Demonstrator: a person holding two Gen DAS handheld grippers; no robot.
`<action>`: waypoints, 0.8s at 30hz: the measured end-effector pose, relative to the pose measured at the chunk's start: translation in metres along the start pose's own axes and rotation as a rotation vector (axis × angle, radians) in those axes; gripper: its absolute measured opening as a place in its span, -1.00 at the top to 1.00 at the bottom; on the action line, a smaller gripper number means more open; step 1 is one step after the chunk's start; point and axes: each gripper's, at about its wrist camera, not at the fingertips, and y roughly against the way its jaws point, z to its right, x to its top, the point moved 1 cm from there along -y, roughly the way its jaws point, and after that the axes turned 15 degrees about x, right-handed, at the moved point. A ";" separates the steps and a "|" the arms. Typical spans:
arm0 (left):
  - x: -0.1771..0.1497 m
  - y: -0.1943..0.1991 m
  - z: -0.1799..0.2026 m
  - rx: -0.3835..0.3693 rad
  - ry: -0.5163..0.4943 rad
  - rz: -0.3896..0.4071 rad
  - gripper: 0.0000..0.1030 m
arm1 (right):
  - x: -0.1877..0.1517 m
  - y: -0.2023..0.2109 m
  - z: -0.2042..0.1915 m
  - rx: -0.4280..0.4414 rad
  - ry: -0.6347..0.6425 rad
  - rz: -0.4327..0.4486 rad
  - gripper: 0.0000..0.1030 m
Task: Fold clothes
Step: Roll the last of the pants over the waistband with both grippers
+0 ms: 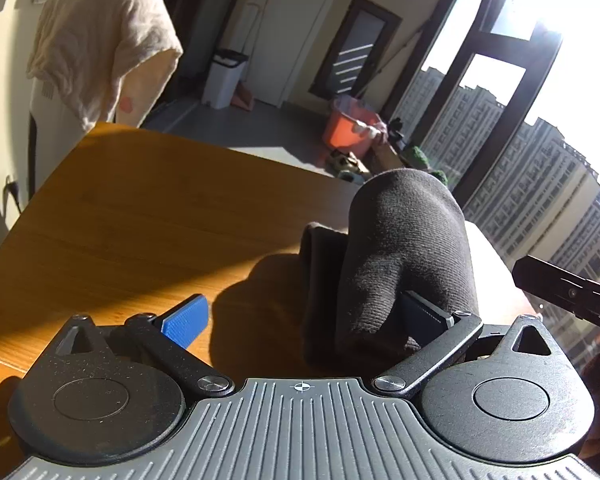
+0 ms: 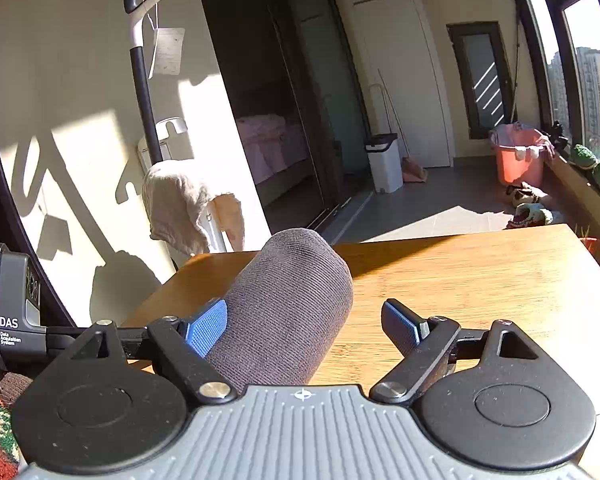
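Dark knitted clothing [image 1: 404, 256] rises in a rounded hump over the wooden bench [image 1: 140, 216], sitting at about two o'clock from the left gripper [image 1: 300, 320], whose fingers [image 1: 186, 320] are spread wide; the fabric drapes over the right-hand finger and hides most of its blue pad, so nothing is pinched between the two. Only the left wrist view shows a flatter fold of the same cloth lying on the bench just beside the hump, at its nine o'clock. From the right wrist, the garment [image 2: 288, 308] looks grey in the sunlight and leans against the left finger of the right gripper [image 2: 304, 324], also spread apart with nothing clamped. That view alone shows a mop handle [image 2: 142, 76] at eleven o'clock; both views show a pale towel [image 2: 176, 208].
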 end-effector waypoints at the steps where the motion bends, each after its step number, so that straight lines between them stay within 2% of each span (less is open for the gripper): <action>1: 0.000 0.001 0.000 0.002 -0.005 0.002 -1.00 | 0.004 -0.015 0.007 -0.023 -0.035 -0.025 -0.67; 3: 0.000 0.001 -0.001 0.017 -0.010 0.006 -1.00 | 0.006 -0.049 0.016 -0.053 -0.056 -0.120 -0.70; 4: 0.000 0.000 -0.002 0.023 -0.006 0.012 -1.00 | 0.004 -0.062 0.016 -0.070 -0.030 -0.134 -0.79; 5: 0.000 -0.002 -0.003 0.021 0.004 0.007 -1.00 | 0.002 -0.071 0.016 -0.098 0.012 -0.137 -0.99; 8: 0.002 -0.005 -0.002 0.019 0.014 0.000 -1.00 | 0.007 -0.072 0.015 -0.098 0.022 -0.132 -0.99; 10: 0.002 -0.004 -0.001 0.020 0.002 0.004 -1.00 | 0.008 -0.061 0.016 -0.055 -0.012 -0.107 -0.82; 14: 0.000 -0.005 -0.005 -0.001 0.022 0.003 -1.00 | -0.008 -0.031 0.026 0.148 -0.216 -0.061 -0.52; 19: 0.000 -0.005 -0.005 0.000 0.020 0.008 -1.00 | -0.032 -0.035 0.040 0.208 -0.364 -0.064 -0.54; 20: 0.000 -0.005 -0.005 0.003 0.023 0.007 -1.00 | -0.033 -0.037 0.043 0.233 -0.399 -0.060 -0.46; 21: 0.000 -0.005 -0.003 0.009 0.025 0.007 -1.00 | -0.033 -0.037 0.045 0.269 -0.426 -0.052 -0.09; 24: 0.002 -0.004 0.007 0.025 0.014 0.015 -1.00 | -0.027 -0.029 0.044 0.252 -0.413 -0.054 0.02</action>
